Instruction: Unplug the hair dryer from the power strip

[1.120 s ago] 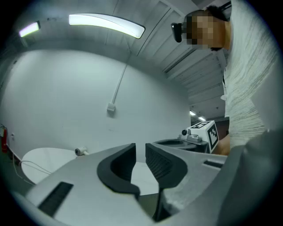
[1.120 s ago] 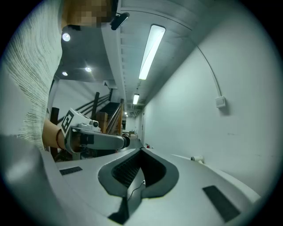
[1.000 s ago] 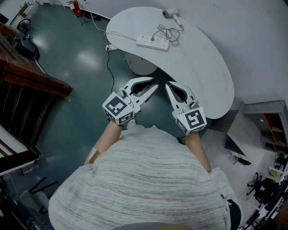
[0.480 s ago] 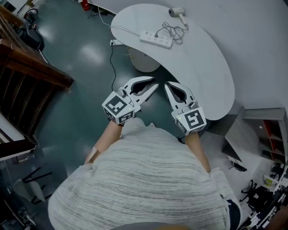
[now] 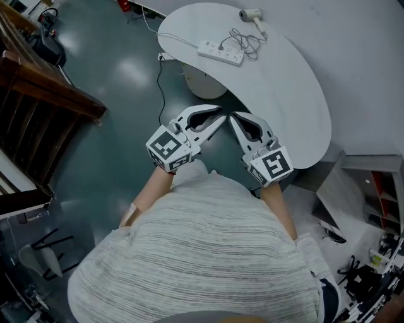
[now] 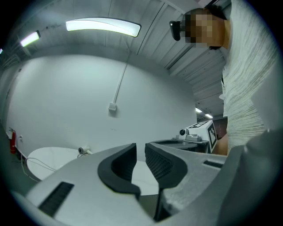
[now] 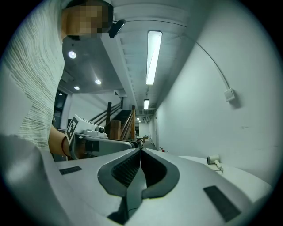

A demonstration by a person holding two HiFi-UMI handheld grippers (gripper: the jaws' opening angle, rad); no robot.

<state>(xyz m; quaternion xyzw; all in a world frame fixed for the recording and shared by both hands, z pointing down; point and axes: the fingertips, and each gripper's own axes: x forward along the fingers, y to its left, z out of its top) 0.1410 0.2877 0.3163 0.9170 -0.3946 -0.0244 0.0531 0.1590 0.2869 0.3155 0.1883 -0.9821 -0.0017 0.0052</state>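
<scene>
A white hair dryer point(image 5: 251, 15) lies at the far end of the white oval table point(image 5: 287, 94). Its tangled cord point(image 5: 243, 41) runs to a white power strip point(image 5: 219, 53) beside it, with the plug seated in the strip. Both grippers hang in the air in front of my chest, short of the table's near edge and far from the strip. My left gripper point(image 5: 218, 120) point(image 6: 140, 152) has a narrow gap between its jaws and holds nothing. My right gripper point(image 5: 232, 118) point(image 7: 140, 152) is shut and empty. The dryer point(image 6: 82, 150) point(image 7: 213, 160) shows small in both gripper views.
A dark wooden stair railing point(image 5: 50, 94) stands on the left. The table's round pedestal point(image 5: 205, 85) sits under the top. A black cable point(image 5: 159, 85) trails over the green floor. Grey shelving point(image 5: 372, 183) is at the right, and a white wall lies behind the table.
Both grippers keep almost the same place in front of my chest. The head view has drifted, so the table and strip now sit a little further right and up.
</scene>
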